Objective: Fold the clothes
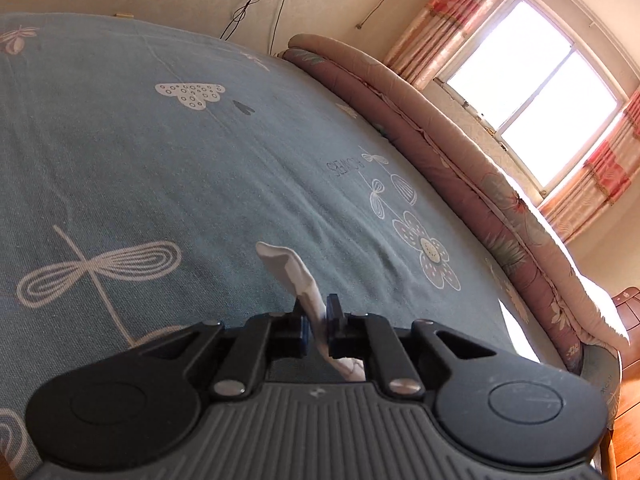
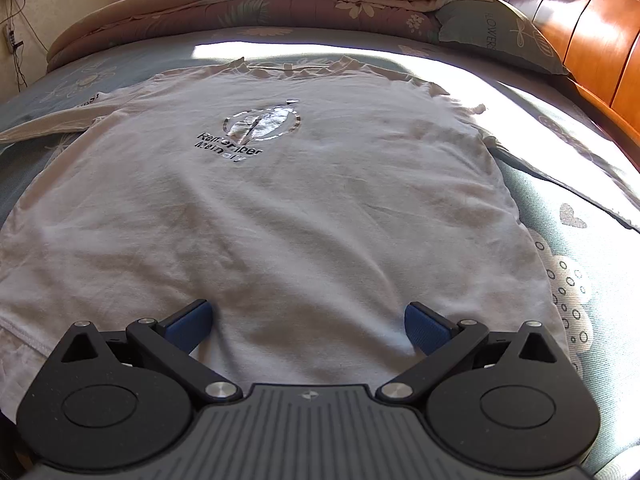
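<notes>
A white T-shirt (image 2: pixel 304 208) with a round silver print and black lettering lies spread flat, front up, on the blue bedsheet (image 2: pixel 592 240). Its collar points away from me and both sleeves are spread out. My right gripper (image 2: pixel 308 320) is open just above the shirt's near hem, blue pads wide apart, nothing between them. In the left wrist view my left gripper (image 1: pixel 318 316) is shut on a strip of white shirt fabric (image 1: pixel 294 270) that sticks up past the fingertips above the bedsheet (image 1: pixel 160 160). Which part of the shirt this is cannot be told.
A folded pink floral quilt (image 2: pixel 260 4) lies along the bed's far edge under the window (image 1: pixel 532 92). A green pillow (image 2: pixel 496 36) leans against the wooden headboard (image 2: pixel 588 36) at the right. Cables hang on the wall (image 1: pixel 256 4).
</notes>
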`<state>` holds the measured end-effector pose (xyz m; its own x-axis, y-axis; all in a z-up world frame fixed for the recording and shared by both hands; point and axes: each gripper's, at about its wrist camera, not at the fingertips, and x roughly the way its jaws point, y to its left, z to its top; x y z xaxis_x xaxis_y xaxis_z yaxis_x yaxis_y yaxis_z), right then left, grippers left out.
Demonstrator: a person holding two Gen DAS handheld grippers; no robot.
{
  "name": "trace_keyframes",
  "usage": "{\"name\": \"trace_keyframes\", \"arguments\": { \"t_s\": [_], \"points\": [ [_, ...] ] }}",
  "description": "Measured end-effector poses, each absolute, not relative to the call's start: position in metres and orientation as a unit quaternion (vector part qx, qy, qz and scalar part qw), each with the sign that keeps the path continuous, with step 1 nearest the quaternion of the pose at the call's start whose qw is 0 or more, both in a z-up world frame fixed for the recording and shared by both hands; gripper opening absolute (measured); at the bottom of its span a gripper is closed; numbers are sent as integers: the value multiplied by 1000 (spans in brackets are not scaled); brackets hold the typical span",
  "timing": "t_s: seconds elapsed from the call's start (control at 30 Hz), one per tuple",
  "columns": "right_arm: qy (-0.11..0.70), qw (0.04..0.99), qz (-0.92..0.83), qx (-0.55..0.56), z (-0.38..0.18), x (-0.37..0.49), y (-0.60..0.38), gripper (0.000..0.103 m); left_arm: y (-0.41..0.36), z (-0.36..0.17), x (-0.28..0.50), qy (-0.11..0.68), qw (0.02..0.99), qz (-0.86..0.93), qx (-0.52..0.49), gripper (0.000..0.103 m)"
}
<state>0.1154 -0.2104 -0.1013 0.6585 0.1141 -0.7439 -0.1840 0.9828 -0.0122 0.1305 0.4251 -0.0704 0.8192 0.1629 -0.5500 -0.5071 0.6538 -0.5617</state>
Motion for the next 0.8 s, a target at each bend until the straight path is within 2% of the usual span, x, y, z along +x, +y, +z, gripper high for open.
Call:
{"name": "trace_keyframes", "arguments": {
  "t_s": [0.07, 0.2, 0.3, 0.33, 0.37, 0.43, 0.6, 0.8],
  "points": [
    [405, 909, 83, -43, -101, 116, -210, 103, 432, -84, 111, 256, 865, 208, -378, 17],
    [406, 909, 83, -43, -101, 116, -211, 103, 447, -88, 90, 261, 847, 250, -389, 20],
    [407, 909, 83, -44, -101, 117, -211, 103, 448, -67, 101, 262, 866, 221, -365, 30],
    [408, 908, 82, -44, -100, 117, -211, 103, 448, -61, 105, 262, 872, 211, -357, 37],
    [411, 907, 82, -44, -100, 118, -211, 103, 448, -54, 109, 262, 877, 201, -349, 41],
    [417, 904, 80, -45, -99, 120, -210, 103, 447, -40, 118, 264, 888, 178, -331, 42],
    [427, 900, 75, -45, -97, 123, -207, 103, 385, -24, 186, 320, 904, 49, -280, 50],
    [427, 900, 71, -42, -98, 123, -206, 103, 275, -33, 265, 391, 892, -85, -209, 52]
  ]
}}
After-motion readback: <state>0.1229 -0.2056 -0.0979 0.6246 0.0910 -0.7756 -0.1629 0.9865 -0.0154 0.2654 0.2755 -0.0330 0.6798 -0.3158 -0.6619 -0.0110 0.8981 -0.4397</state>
